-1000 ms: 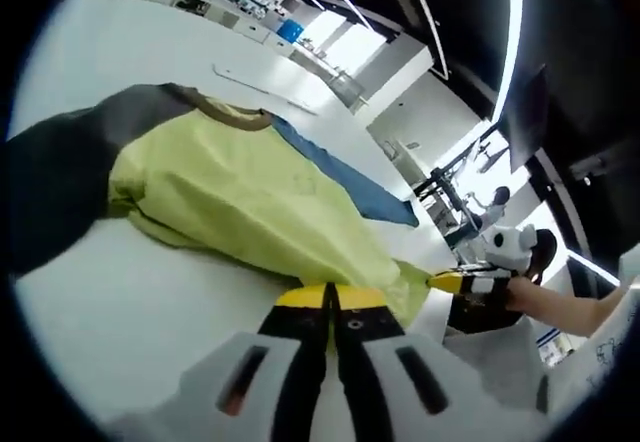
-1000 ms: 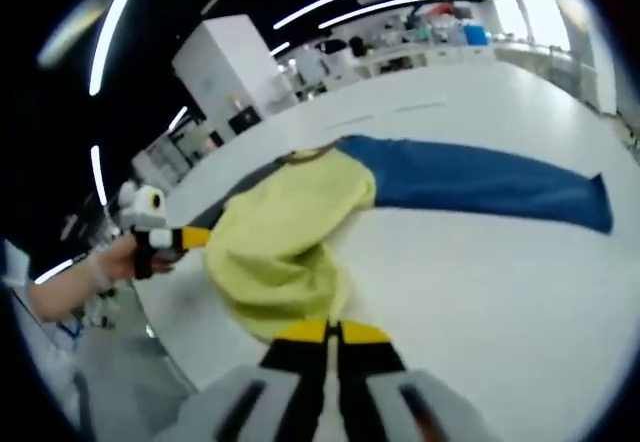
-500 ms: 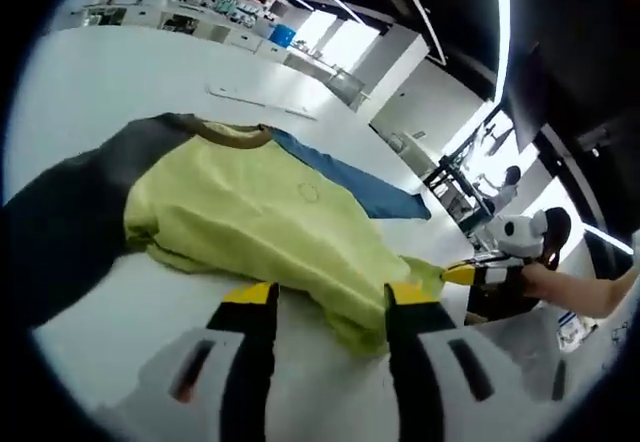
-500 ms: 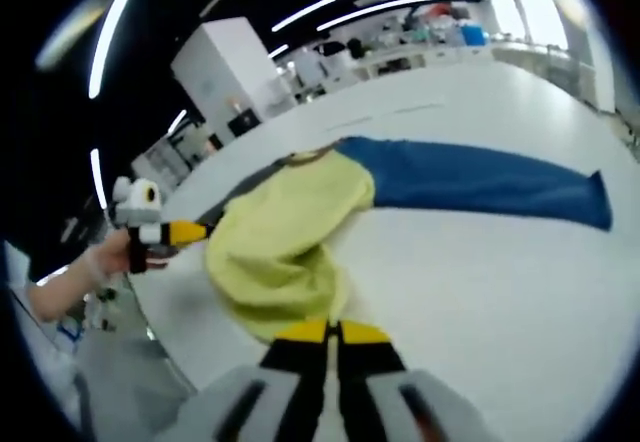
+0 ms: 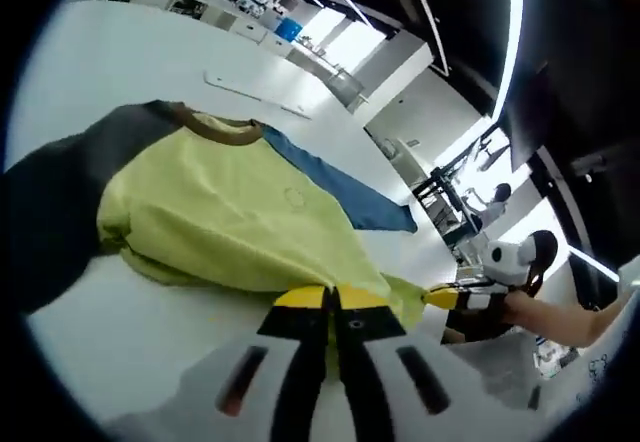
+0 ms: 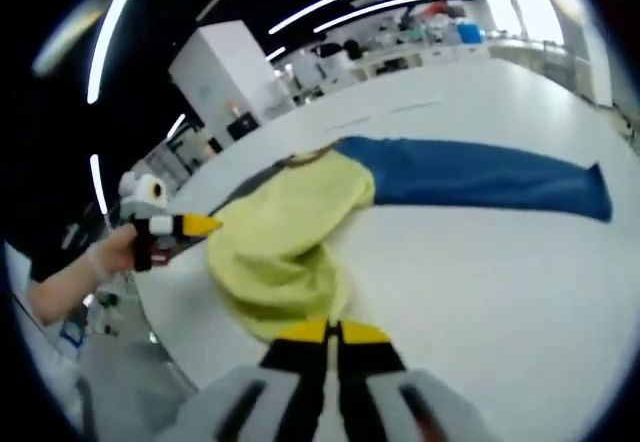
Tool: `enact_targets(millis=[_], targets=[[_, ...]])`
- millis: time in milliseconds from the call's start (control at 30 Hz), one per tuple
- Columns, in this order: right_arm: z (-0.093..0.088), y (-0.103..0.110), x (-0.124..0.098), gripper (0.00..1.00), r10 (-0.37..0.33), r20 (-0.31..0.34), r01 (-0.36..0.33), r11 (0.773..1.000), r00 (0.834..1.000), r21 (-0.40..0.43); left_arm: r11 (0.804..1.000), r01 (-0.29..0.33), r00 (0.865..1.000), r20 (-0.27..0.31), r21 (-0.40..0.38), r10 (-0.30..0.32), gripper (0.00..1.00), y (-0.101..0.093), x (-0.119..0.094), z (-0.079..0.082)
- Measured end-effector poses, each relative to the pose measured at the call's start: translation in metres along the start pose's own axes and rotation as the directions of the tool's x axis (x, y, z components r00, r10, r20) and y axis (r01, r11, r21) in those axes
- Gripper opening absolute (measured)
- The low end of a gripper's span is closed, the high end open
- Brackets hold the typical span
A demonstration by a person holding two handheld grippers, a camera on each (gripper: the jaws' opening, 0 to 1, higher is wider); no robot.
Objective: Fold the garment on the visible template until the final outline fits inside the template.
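Yellow-green shirt (image 5: 230, 227) fills mid-frame on the white desk (image 5: 130, 332); left tongs (image 5: 331, 300) clench its hem at lower centre. Right tongs (image 6: 332, 332), lower centre, clamp the hem too. Uneven pulling could bunch the fabric.

my left gripper (image 5: 331, 300): matt light-grey plastic body, yellow-and-black tips, closed on soft yellow-green cloth of garment (image 5: 225, 217). knit looks matt, lightly creased; dark grey sleeve (image 5: 55, 197), brown ribbed collar (image 5: 222, 129). blue sleeve (image 6: 480, 177) matt cloth, lying smooth. table (image 6: 480, 292) white, smooth, faint sheen. my right gripper (image 6: 334, 333): same matt plastic, tips together at crumpled hem.
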State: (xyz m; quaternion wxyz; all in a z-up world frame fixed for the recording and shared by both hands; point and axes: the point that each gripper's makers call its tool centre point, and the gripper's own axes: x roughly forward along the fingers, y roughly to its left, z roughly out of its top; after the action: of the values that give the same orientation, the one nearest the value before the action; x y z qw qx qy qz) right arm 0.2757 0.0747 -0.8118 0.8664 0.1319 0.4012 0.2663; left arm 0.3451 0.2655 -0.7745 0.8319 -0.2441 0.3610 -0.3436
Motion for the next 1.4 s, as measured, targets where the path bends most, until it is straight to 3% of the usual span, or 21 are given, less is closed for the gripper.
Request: enact_targets(millis=[200, 500, 900, 1167, 1333, 1400], targets=[[0.009, 0.001, 0.0, 0.0, 0.005, 0.022, -0.005, 1.0, 1.0, 0.01, 1.0, 0.016, 0.999, 0.048, 0.019, -0.017, 0.0, -0.002, 0.009, 0.044], [0.023, -0.005, -0.002, 0.0, -0.008, 0.059, 0.006, 1.0, 0.998, 0.028, 1.0, 0.008, 0.997, 0.077, -0.015, -0.007, 0.0, 0.01, 0.033, 0.073], [0.024, -0.012, 0.001, 0.0, -0.022, 0.075, 0.015, 0.996, 0.997, 0.087, 0.993, -0.111, 0.993, 0.04, 0.036, 0.109, 0.0, 0.042, 0.071, 0.064], [0.022, -0.013, 0.0, 0.0, -0.022, 0.07, 0.015, 0.995, 0.997, 0.095, 0.991, -0.098, 0.995, 0.032, 0.091, 0.096, 0.0, 0.041, 0.071, 0.064], [0.021, -0.013, 0.0, 0.0, -0.021, 0.067, 0.015, 0.995, 0.998, 0.096, 0.983, -0.073, 0.997, 0.03, 0.168, 0.069, 0.23, 0.033, 0.067, 0.065], [0.02, -0.013, 0.0, 0.0, -0.022, 0.065, 0.015, 0.995, 0.998, 0.095, 0.971, -0.062, 0.998, 0.033, 0.233, 0.056, 0.34, 0.027, 0.064, 0.064]])
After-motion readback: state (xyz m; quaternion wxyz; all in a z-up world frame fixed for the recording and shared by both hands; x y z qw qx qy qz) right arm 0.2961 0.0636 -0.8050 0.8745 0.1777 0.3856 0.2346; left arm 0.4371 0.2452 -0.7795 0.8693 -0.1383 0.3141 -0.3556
